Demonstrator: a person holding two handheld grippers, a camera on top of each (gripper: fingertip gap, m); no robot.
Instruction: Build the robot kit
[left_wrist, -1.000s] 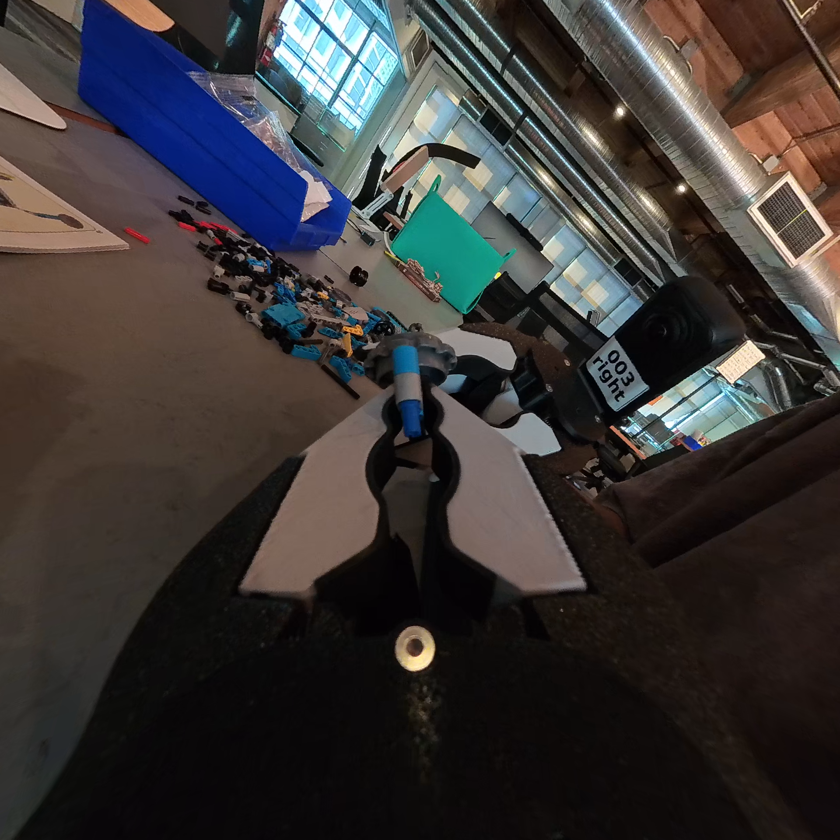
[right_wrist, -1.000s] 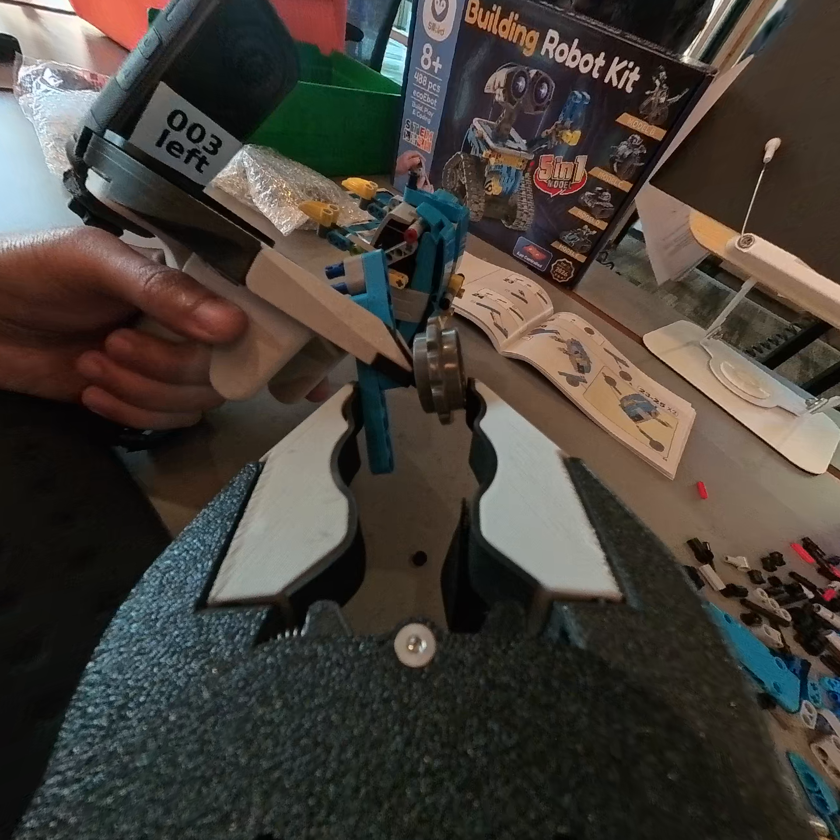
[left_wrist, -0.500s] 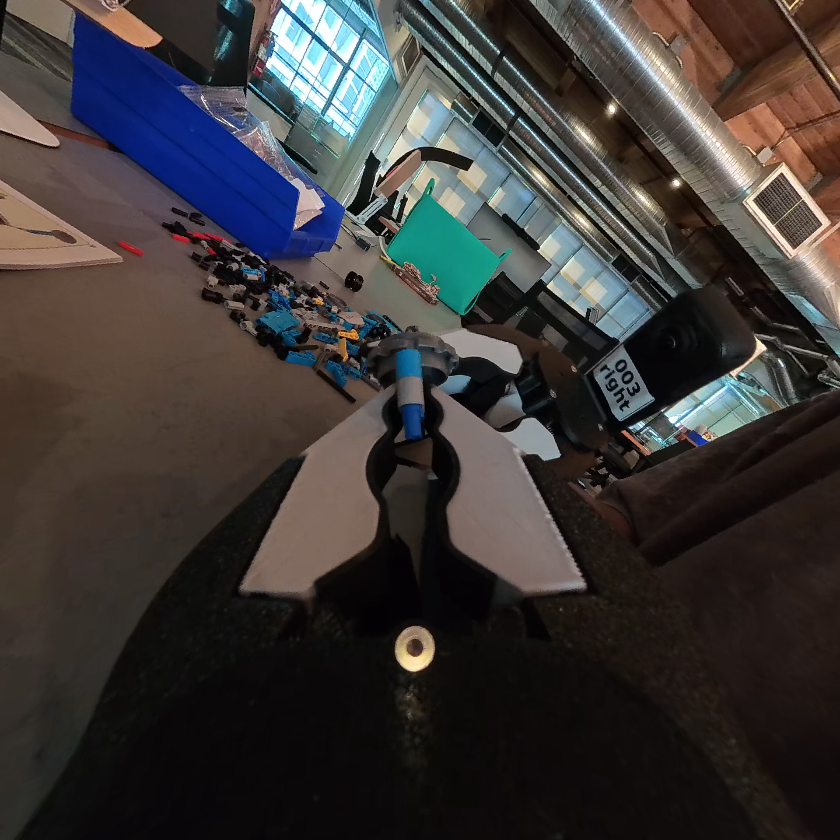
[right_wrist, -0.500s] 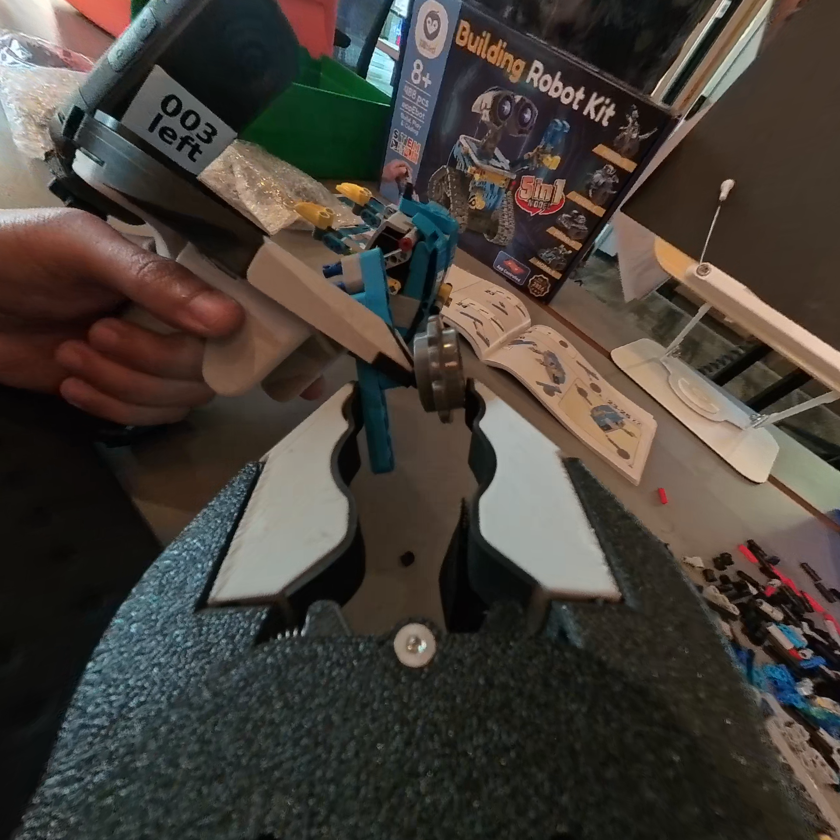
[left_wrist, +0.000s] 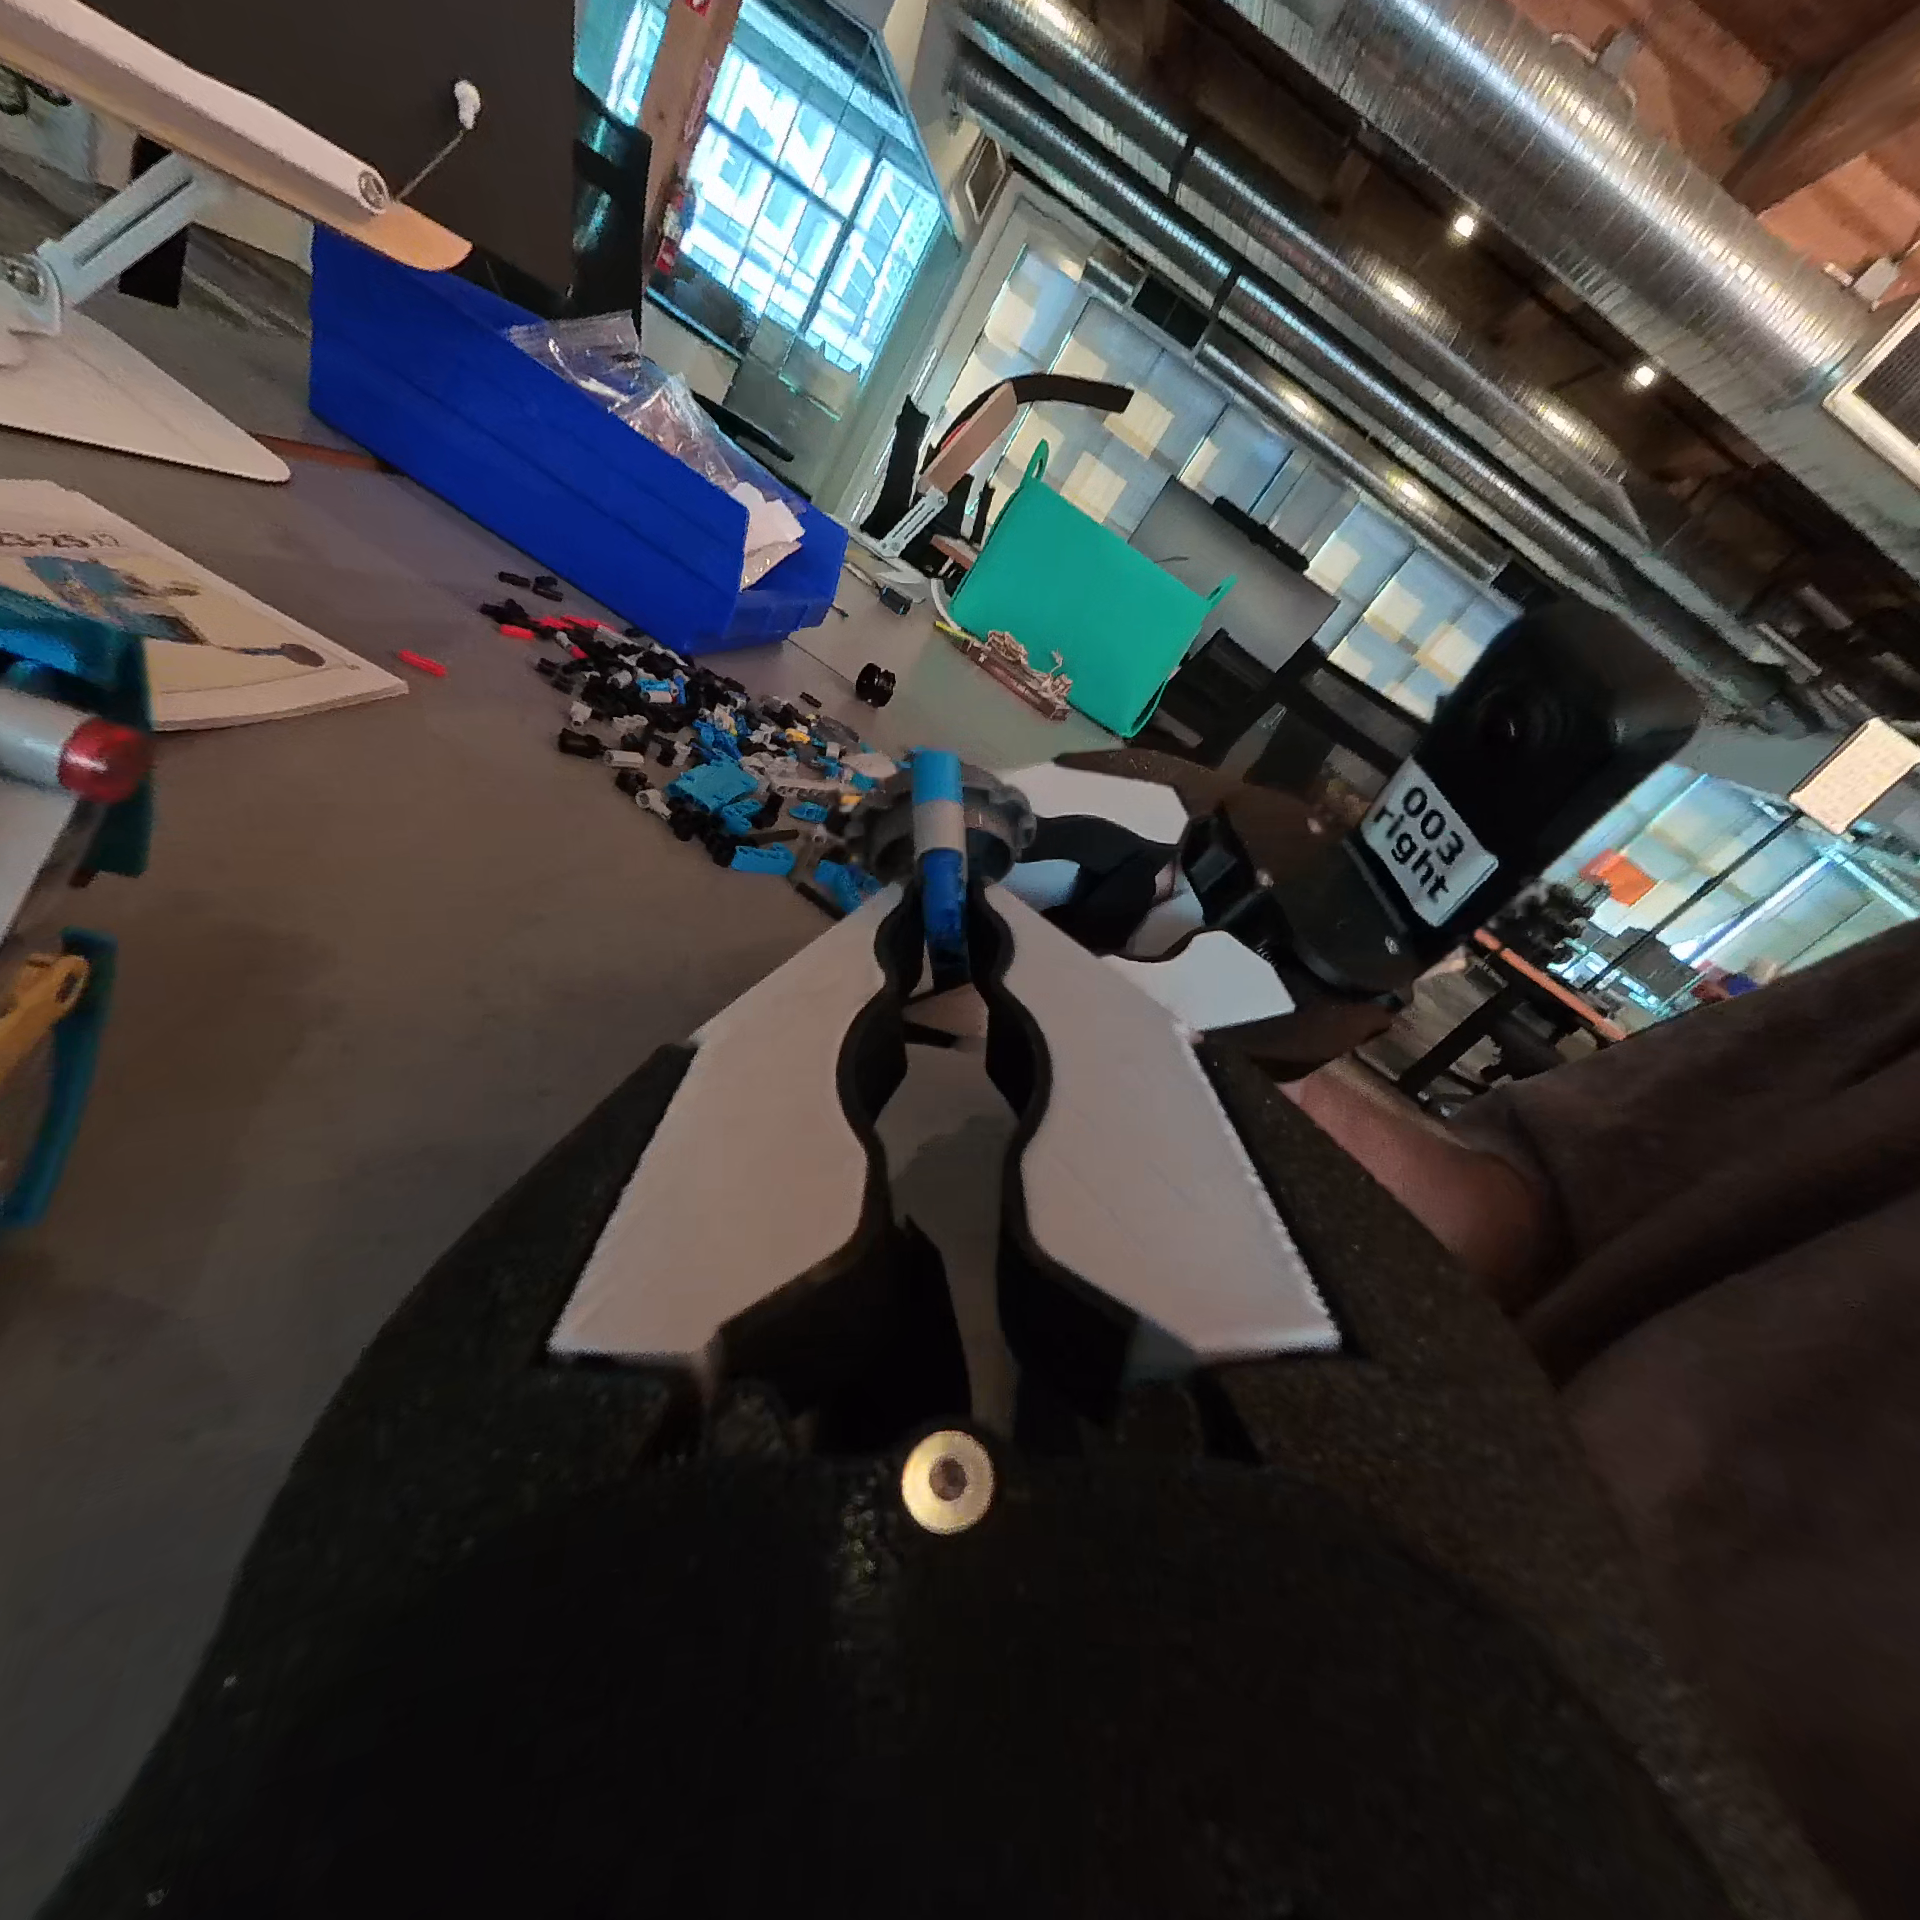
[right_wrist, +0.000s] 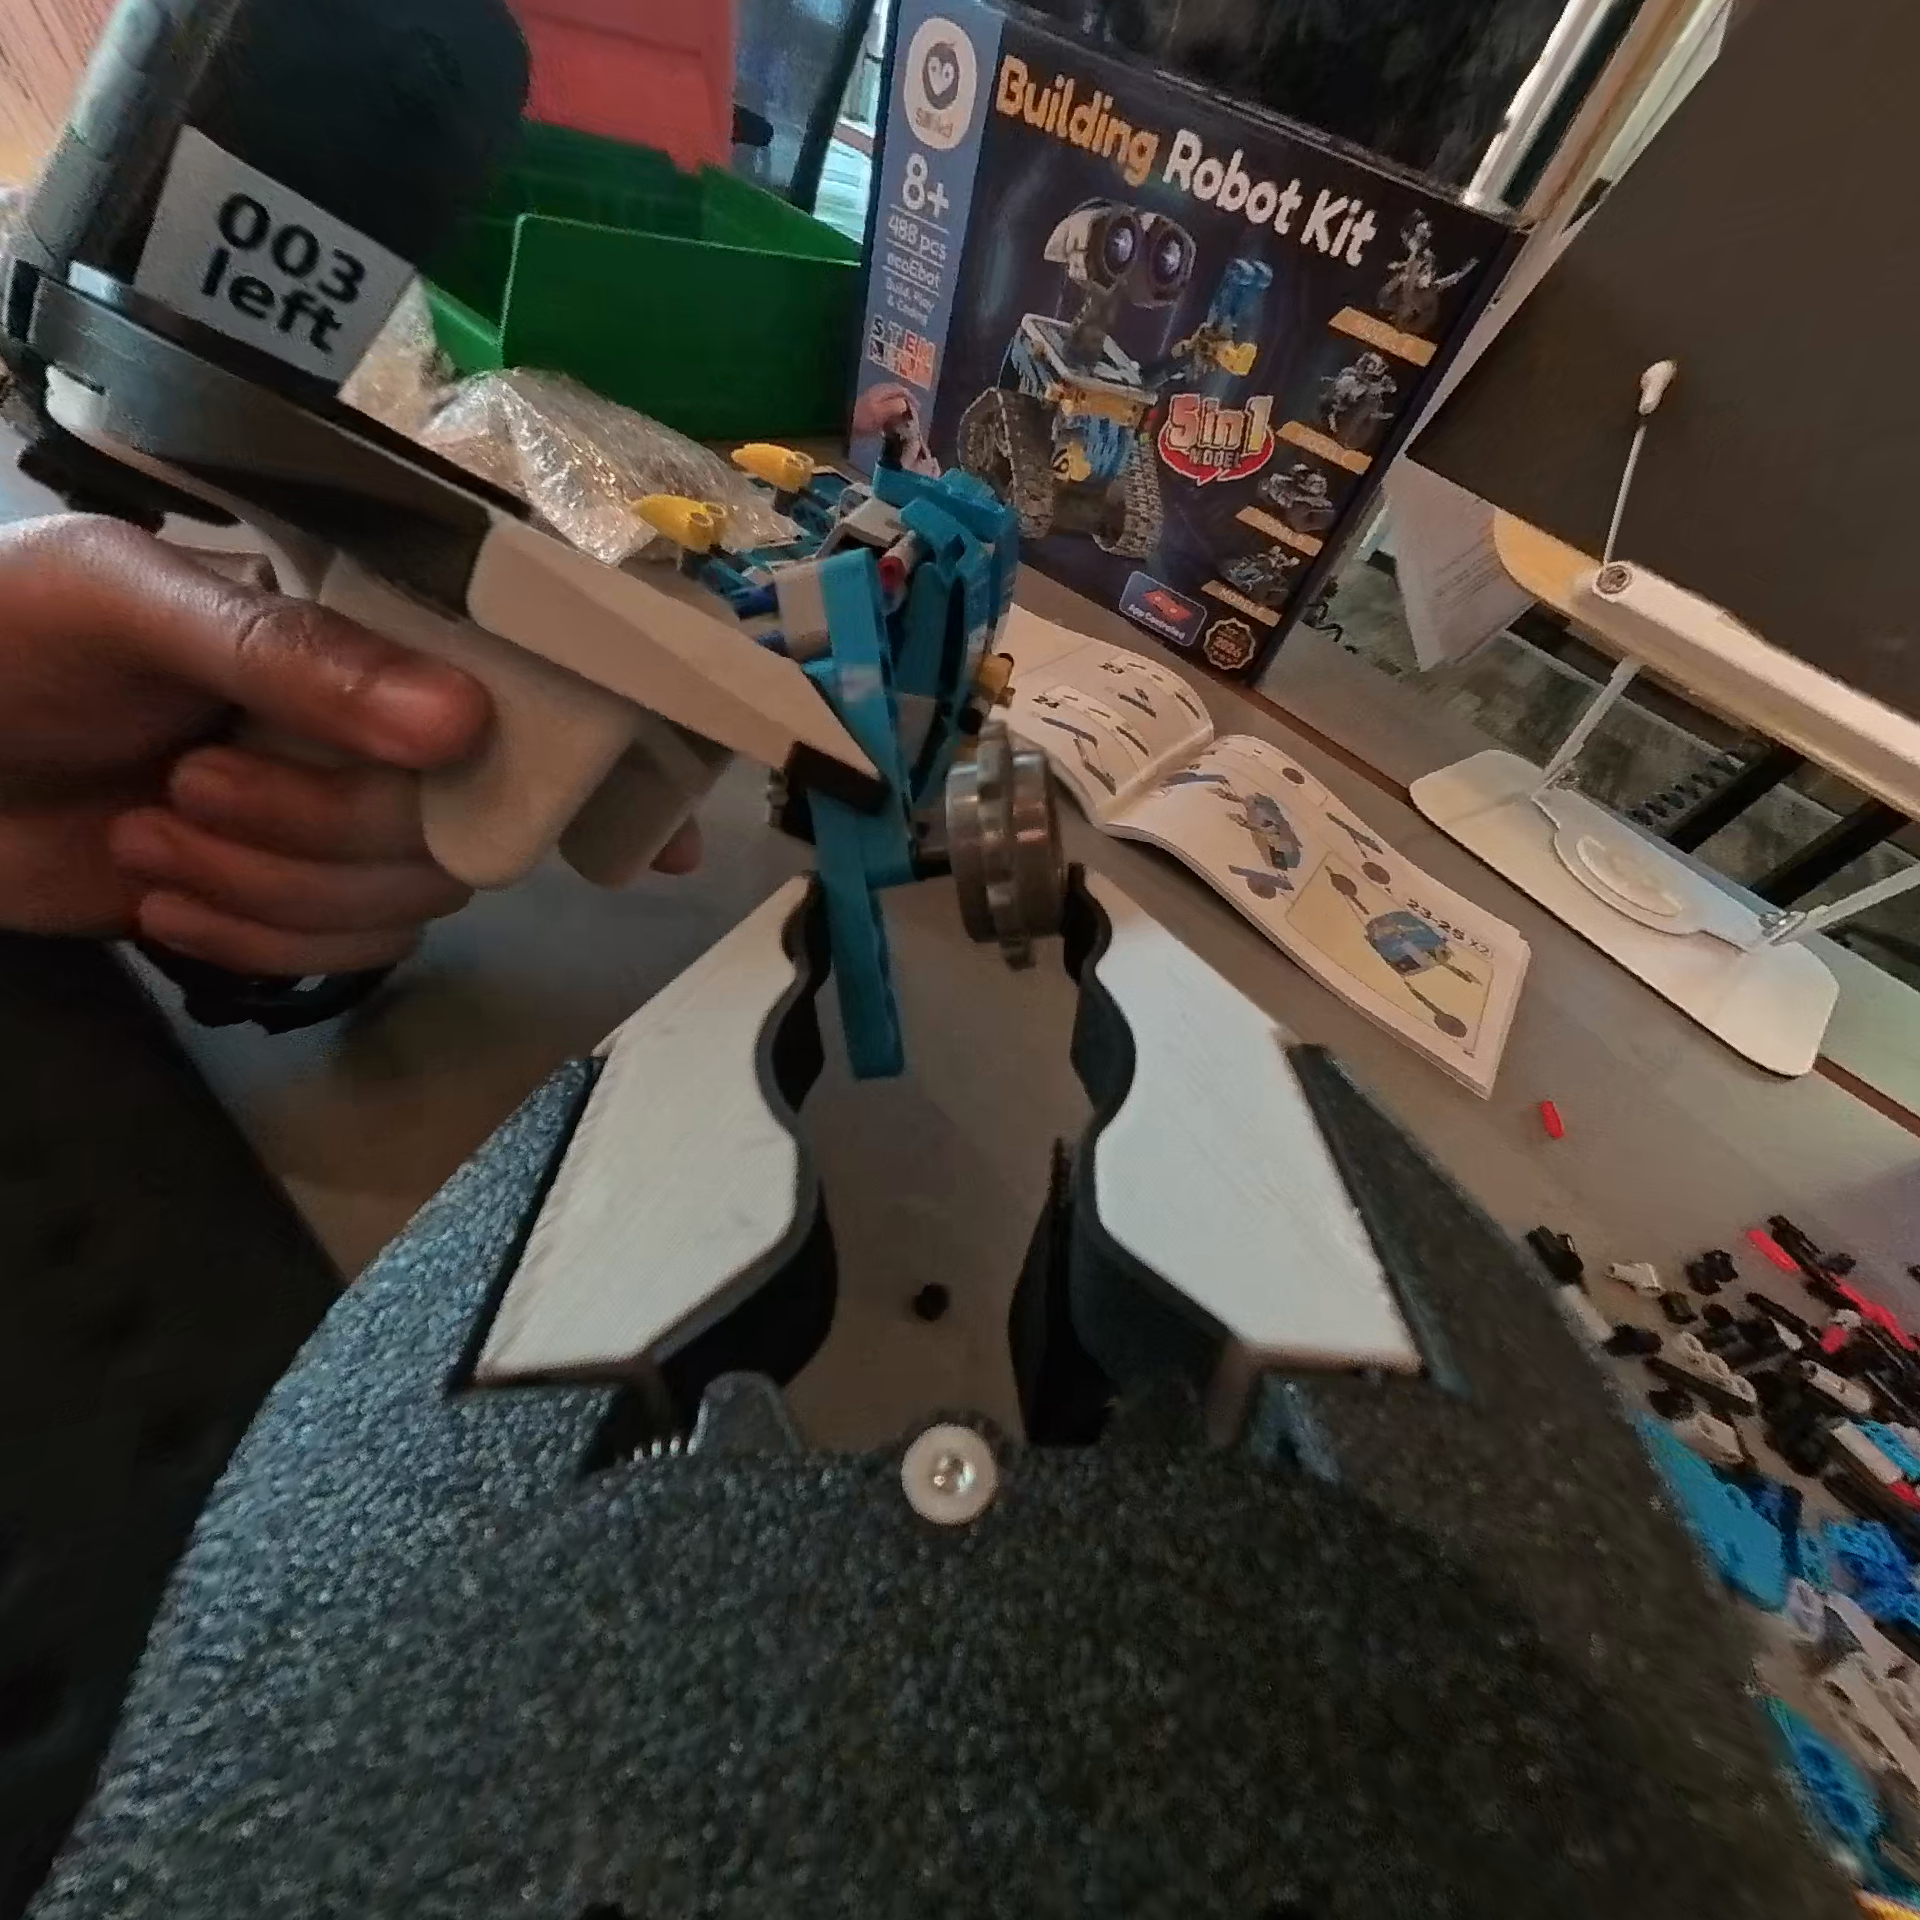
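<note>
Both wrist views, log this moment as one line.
left hand-held gripper: shut on blue beam | right hand-held gripper: open around beam and grey gear | loose parts pile on table

Printed writing marks the kit box, booklet and gripper stickers.

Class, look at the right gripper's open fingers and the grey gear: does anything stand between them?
Nothing visible does. The grey gear sits just beyond the right gripper, near its right finger; the blue beam, held by the left gripper, hangs beside its left finger.
</note>
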